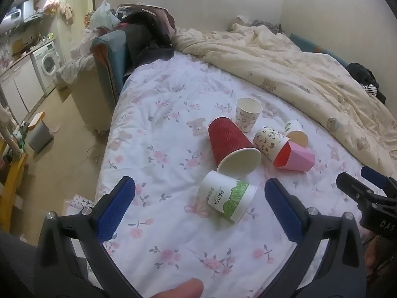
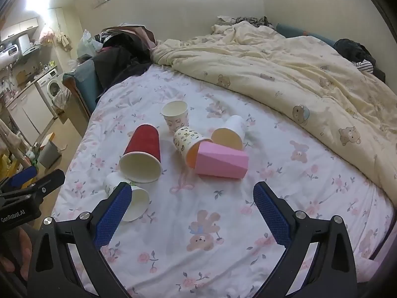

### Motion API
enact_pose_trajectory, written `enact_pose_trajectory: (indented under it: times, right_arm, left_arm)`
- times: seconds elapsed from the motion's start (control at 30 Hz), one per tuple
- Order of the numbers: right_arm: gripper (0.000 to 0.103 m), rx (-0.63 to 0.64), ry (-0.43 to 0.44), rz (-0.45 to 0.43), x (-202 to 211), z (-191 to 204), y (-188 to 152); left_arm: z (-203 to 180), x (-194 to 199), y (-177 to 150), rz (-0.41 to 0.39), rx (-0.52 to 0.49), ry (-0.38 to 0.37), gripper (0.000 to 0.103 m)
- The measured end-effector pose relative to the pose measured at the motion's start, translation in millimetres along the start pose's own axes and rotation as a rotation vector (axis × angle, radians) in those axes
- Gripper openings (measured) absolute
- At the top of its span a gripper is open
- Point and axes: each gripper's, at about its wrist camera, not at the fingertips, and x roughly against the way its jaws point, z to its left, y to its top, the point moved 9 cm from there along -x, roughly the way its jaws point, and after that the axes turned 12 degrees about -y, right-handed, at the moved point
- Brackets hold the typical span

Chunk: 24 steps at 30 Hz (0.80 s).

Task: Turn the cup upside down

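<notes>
Several paper cups lie on a floral bedsheet (image 1: 168, 228). A red ribbed cup (image 1: 229, 146) (image 2: 144, 152) lies on its side, mouth toward me. A white and green "PAPER" cup (image 1: 227, 196) (image 2: 129, 197) lies on its side just in front of it. A pink cup (image 1: 295, 157) (image 2: 220, 161) and a patterned cup (image 1: 269, 140) (image 2: 187, 141) lie together. A white cup (image 1: 296, 132) (image 2: 230, 131) lies behind them. One patterned cup (image 1: 248, 114) (image 2: 175, 115) stands upright. My left gripper (image 1: 198, 208) is open and empty above the sheet, the "PAPER" cup between its fingers' line. My right gripper (image 2: 192, 213) is open and empty.
A cream quilt (image 1: 285, 64) is bunched across the far and right side of the bed. Dark clothes and bags (image 1: 146, 34) pile at the bed's far left corner. The bed's left edge drops to a floor with a grey bin (image 1: 39, 134) and a washing machine (image 1: 48, 62).
</notes>
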Motion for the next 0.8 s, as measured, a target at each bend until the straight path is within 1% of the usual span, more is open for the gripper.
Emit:
enact_pose_trajectory:
  times: [0.17,0.37,0.43,0.6,0.63,0.67,0.73,0.8]
  right_arm:
    - [0.101,0.003,0.004,0.003,3.2,5.7,-1.0]
    - [0.101,0.022,0.008,0.004,-0.5,7.3,-0.6]
    - [0.101,0.019,0.009,-0.025,1.7,10.6,0.2]
    - [0.101,0.016,0.013,-0.006,0.5,10.0,-1.1]
    - [0.101,0.02,0.011,-0.012,0.2,9.7,-0.1]
    - [0.101,0.023,0.008,-0.037,1.2,8.5,1.9]
    - [0.101,0.022,0.011,-0.035,1.6,8.7,1.4]
    - [0.101,0.03,0.003,0.004,0.4,8.8,-2.3]
  left_arm:
    - [-2.3,-3.0,0.5,-0.01,-0.026,0.018,0.103]
    - [0.1,-2.1,1.4,-0.02,-0.009,0.013,0.103]
    - [1.2,-1.4,0.2,-0.021,-0.005,0.013,0.103]
    - [2.1,0.5,-0.4,-0.017,-0.001,0.01,0.103]
    - [2.4,0.2,-0.4,-0.018,-0.001,0.011,0.103]
    - [2.2,0.0,-0.7,-0.016,0.001,0.01,0.103]
    - [2.4,-0.4,-0.6,-0.014,0.002,0.01,0.103]
    - [2.7,0.1,-0.8,-0.013,0.002,0.013,0.103]
